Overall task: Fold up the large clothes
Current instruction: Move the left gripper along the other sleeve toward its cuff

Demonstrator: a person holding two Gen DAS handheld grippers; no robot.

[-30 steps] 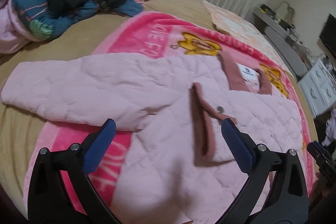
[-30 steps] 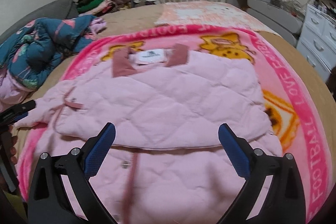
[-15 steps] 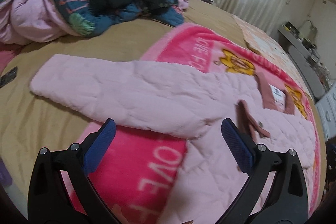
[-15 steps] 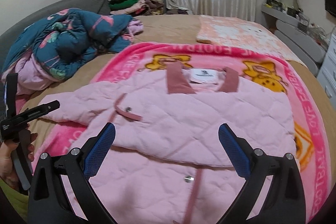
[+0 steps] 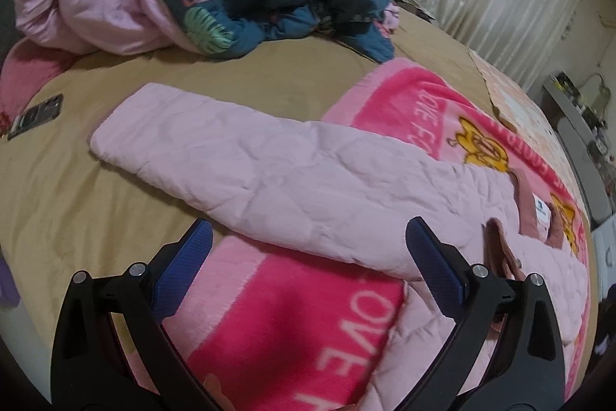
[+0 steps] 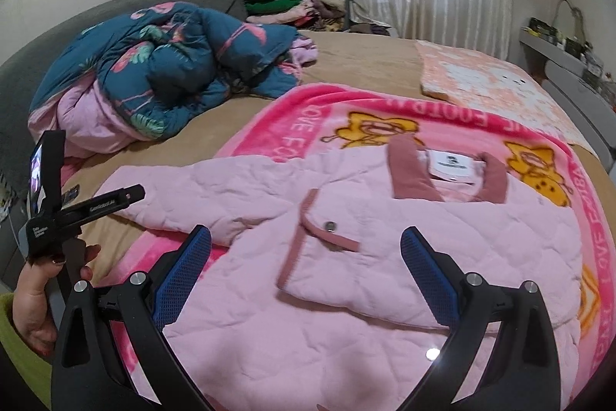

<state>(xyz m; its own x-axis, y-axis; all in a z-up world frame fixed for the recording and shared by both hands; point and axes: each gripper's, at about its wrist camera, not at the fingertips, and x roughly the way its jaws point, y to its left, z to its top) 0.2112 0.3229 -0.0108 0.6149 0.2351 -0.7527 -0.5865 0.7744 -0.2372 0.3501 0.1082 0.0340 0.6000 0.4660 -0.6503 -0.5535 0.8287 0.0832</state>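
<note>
Left hand point(image 6: 36, 299) grips the left hand-held gripper point(image 5: 308, 266) by its handle, held low over the bed point(image 5: 96, 203), pointing at the sleeve point(image 5: 231, 164). Right hand-held gripper point(image 6: 306, 272) hovers over the jacket point(image 6: 385, 257) body. Count: one jacket, one blanket point(image 6: 292, 137), two hand-held grippers. Both are spread wide, released, grasping nothing, touching no cloth. Jacket lies flat on the blanket, one sleeve stretched onto bare bed.

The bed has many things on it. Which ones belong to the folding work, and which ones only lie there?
For the folding:
pink quilted jacket
its outstretched sleeve
left gripper, open
right gripper, open

Only lying there:
pink blanket under the jacket
blue flowered duvet
phone
clothes pile
</note>
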